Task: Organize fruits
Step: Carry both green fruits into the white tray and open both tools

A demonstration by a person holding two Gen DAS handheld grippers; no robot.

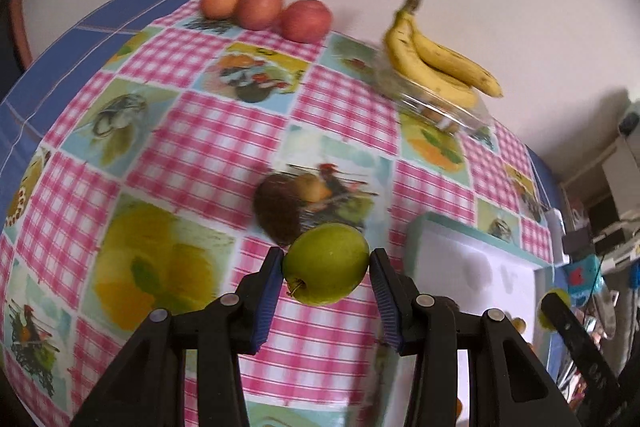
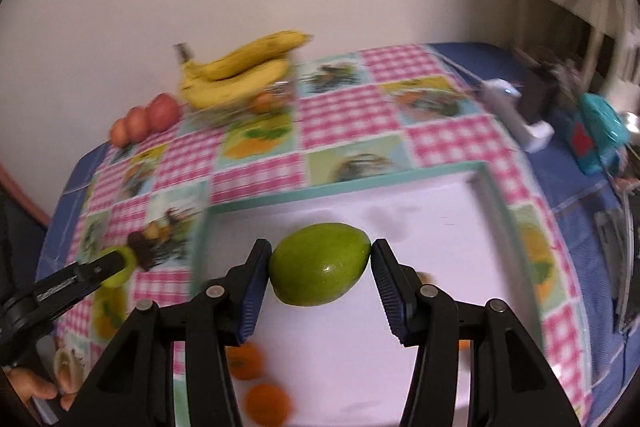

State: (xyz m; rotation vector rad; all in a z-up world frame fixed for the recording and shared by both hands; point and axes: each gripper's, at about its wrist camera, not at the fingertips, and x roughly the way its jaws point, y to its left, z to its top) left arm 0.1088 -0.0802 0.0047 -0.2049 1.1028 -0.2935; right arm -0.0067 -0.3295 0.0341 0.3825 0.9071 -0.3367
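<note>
Green apples point(image 1: 326, 263), yellow bananas point(image 1: 436, 59), pink-checked tablecloth point(image 1: 224, 147), white tray point(image 2: 400, 211) with teal rim.

Both smooth, waxy green apples point(image 1: 326, 264) point(image 2: 320, 264) catch a glossy highlight between ribbed blue rubbery pads point(image 1: 267, 297) on matt black plastic tools, above the slick printed oilcloth bench cover point(image 1: 224, 131) and clear plastic banana tray point(image 1: 444, 109).

The middle of the white tray point(image 2: 420, 227) lies bare, with oranges point(image 2: 256, 383) only at its near edge. On the tablecloth point(image 1: 200, 155), the bananas point(image 1: 436, 55) and three red apples point(image 1: 264, 7) stand along the wall, leaving wide open cloth in front.
</note>
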